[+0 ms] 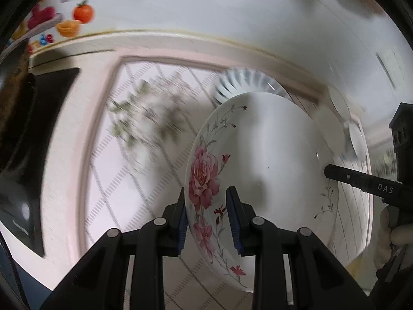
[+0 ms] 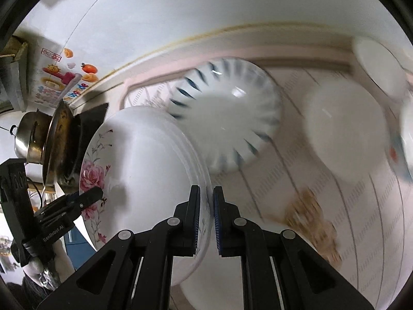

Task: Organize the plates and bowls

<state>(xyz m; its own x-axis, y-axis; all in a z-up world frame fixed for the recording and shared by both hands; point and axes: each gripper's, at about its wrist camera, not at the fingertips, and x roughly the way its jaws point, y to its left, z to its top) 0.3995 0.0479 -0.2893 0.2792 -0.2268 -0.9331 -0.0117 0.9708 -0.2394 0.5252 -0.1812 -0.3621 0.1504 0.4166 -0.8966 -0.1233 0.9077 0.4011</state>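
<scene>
Left gripper (image 1: 206, 215): bottom centre of its view, jaws narrowed onto the near rim of the rose-patterned plate (image 1: 260, 180).
Right gripper (image 2: 206, 215): bottom centre of its view, jaws nearly together, pinching the opposite rim of the same plate.
Rose-patterned plate: held between both grippers, tilted, above the patterned tabletop (image 1: 144, 155).
Blue-striped fluted bowl (image 2: 224, 116): behind the plate, centre of the right view, blurred.
Plain white bowl (image 2: 346, 126): right of it.
Metal pot (image 2: 31, 134): far left.
</scene>
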